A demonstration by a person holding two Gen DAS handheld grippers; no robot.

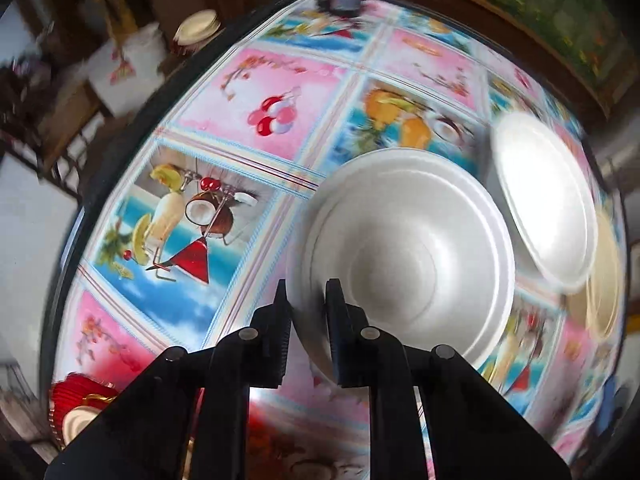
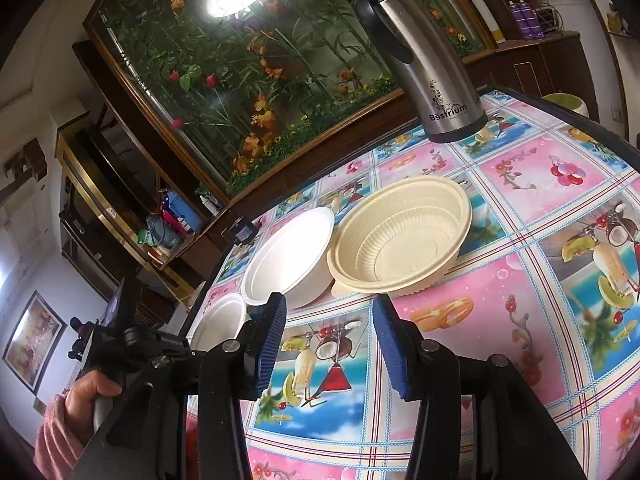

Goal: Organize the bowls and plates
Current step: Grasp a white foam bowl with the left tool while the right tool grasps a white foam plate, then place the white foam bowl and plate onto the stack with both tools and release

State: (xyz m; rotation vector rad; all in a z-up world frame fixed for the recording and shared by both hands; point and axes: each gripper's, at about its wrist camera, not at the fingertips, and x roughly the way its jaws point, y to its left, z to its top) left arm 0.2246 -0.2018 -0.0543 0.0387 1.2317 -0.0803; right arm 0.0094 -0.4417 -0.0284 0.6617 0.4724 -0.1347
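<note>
In the left wrist view my left gripper [image 1: 308,300] is shut on the near rim of a white bowl [image 1: 404,248], with one finger inside and one outside. A second white bowl [image 1: 548,196] lies to its right, and a cream bowl [image 1: 604,272] shows at the right edge. In the right wrist view my right gripper [image 2: 330,320] is open and empty above the tablecloth, in front of a cream ribbed bowl [image 2: 400,236]. A white bowl [image 2: 288,256] sits left of it, and the bowl held by the left gripper [image 2: 220,320] is at the table's left edge.
A steel thermos jug [image 2: 420,56] stands at the back of the table [image 2: 520,280] with its fruit-print cloth. A red tin [image 1: 80,408] sits at the near left edge. A jar [image 1: 196,32] and furniture stand beyond the table. An aquarium [image 2: 240,60] is behind.
</note>
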